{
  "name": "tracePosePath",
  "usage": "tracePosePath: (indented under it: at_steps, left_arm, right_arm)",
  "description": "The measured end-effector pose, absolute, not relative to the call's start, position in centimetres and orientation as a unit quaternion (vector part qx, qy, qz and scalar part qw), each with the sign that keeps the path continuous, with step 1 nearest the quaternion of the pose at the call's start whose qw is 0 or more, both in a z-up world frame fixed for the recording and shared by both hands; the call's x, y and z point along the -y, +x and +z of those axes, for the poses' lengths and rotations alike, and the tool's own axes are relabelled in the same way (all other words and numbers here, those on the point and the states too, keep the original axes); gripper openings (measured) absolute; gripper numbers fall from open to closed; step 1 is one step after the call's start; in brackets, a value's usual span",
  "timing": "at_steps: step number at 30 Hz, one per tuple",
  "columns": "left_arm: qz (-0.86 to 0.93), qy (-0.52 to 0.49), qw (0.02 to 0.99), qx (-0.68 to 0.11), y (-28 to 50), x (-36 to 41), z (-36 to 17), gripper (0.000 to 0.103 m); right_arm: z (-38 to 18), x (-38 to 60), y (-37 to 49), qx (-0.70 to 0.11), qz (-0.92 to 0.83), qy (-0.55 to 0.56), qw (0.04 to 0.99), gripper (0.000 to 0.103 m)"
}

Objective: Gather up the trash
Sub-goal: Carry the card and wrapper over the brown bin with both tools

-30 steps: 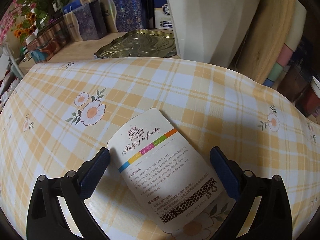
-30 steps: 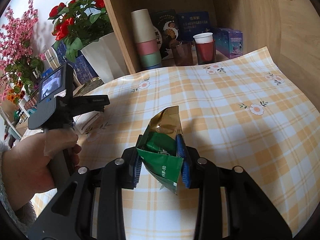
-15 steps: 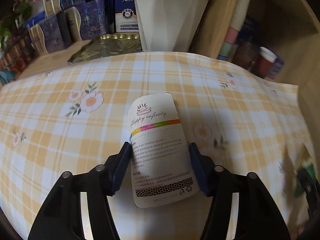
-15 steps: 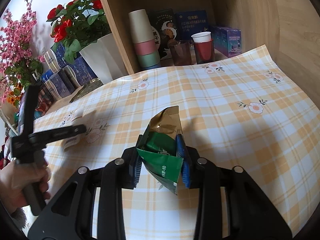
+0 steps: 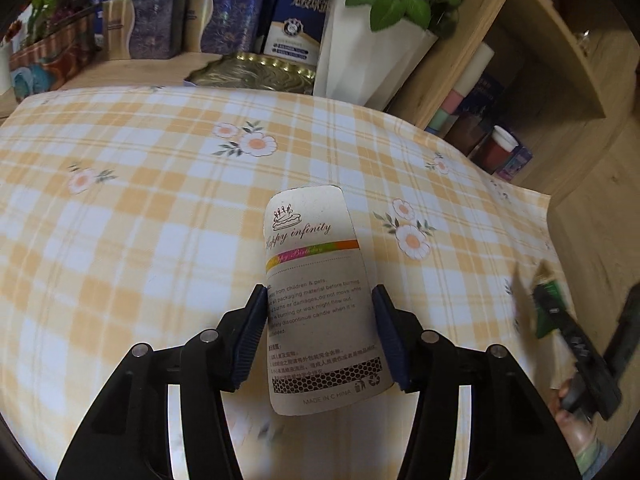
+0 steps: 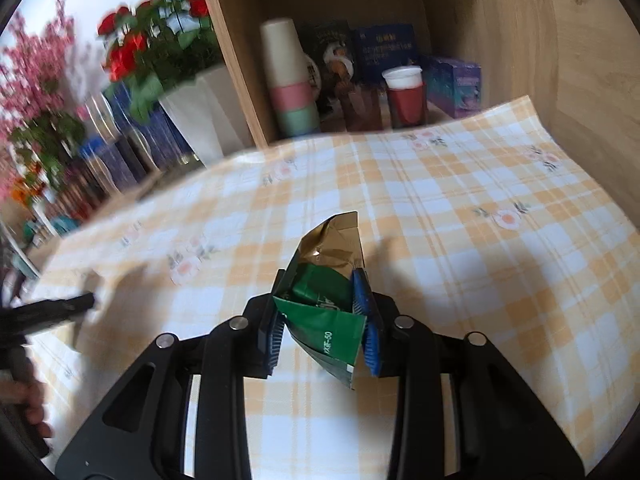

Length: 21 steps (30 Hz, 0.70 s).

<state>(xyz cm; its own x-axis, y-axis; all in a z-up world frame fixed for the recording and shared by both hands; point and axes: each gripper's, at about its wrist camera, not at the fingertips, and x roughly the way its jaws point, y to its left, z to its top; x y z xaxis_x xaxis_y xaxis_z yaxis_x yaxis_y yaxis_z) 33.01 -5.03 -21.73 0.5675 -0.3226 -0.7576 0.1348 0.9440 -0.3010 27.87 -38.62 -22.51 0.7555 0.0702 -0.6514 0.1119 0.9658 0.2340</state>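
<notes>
A white cardboard candle card [image 5: 308, 232] printed "Happy infinity" stands between the blue pads of my left gripper [image 5: 319, 298]. Its jaws are closing on the card's two long edges, and the card is lifted off the yellow plaid tablecloth [image 5: 140, 240]. My right gripper [image 6: 320, 292] is shut on a crumpled green and gold wrapper [image 6: 332, 248] held above the cloth. In the left wrist view, the right gripper [image 5: 560, 320] and the wrapper [image 5: 546, 300] appear blurred at the right edge. The left gripper [image 6: 60, 308] shows as a dark blur at the left of the right wrist view.
A white vase of red flowers [image 5: 368, 64] and a gold tray [image 5: 256, 72] stand at the back of the table beside dark blue boxes [image 5: 160, 24]. A wooden cubby holds stacked cups [image 6: 288, 88], a red cup [image 6: 406, 100] and boxes. A wooden wall [image 6: 580, 60] bounds the right side.
The left gripper closed on the card, lifted it off the cloth and swung to the right toward the right gripper. The right gripper kept still with the wrapper.
</notes>
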Motion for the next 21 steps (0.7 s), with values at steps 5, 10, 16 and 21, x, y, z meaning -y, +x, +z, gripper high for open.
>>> tracePosePath:
  at_steps: [5,10,16,21]
  left_arm:
    - [-0.143,-0.083,0.888,-0.429,28.7,3.7,-19.3,0.052]
    - [-0.157,-0.080,0.891,-0.419,23.3,1.9,-16.9,0.052]
    - [-0.160,-0.073,0.895,-0.409,16.5,0.0,-15.4,0.052]
    - [-0.156,-0.085,0.896,-0.407,11.3,-1.6,-15.0,0.052]
  right_arm:
    - [-21.6,35.5,23.9,-0.353,0.020,0.113,0.929,0.034]
    - [-19.6,33.0,18.8,-0.341,0.044,0.106,0.933,0.034]
    - [-18.3,30.7,13.6,-0.350,0.064,0.111,0.928,0.034]
    - [-17.6,28.7,9.5,-0.356,0.086,0.115,0.923,0.034]
